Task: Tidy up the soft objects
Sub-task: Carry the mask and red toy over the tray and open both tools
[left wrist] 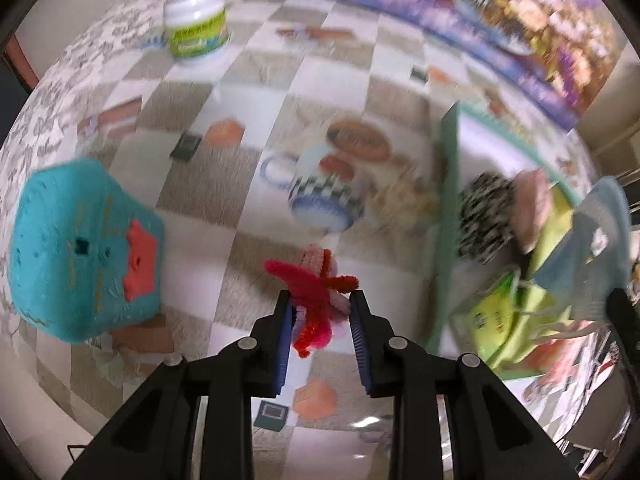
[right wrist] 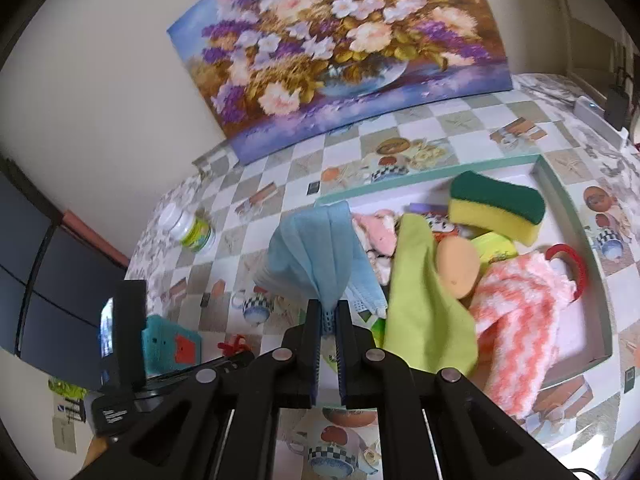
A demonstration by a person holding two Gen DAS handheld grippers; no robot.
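A red and pink pipe-cleaner bundle (left wrist: pixel 310 280) lies on the checked tablecloth, and my left gripper (left wrist: pixel 322 300) points down over it with both blue pads touching its sides. The same bundle shows small in the right wrist view as a red tuft (right wrist: pixel 234 344). My right gripper (right wrist: pixel 329 308) is shut on a light blue face mask (right wrist: pixel 316 252), which hangs just left of the teal-rimmed tray (right wrist: pixel 568 200). In the tray lie a lime green cloth (right wrist: pixel 424 300), a pink striped towel (right wrist: pixel 520 320), a yellow and green sponge (right wrist: pixel 496 208) and other soft items.
A teal block with a red patch (left wrist: pixel 80 248) sits left of the bundle. A white jar with a green label (left wrist: pixel 196 20) stands at the far left. A flower painting (right wrist: pixel 340 48) leans on the wall behind the table. The tray's edge (left wrist: pixel 448 184) rises to the right of the left gripper.
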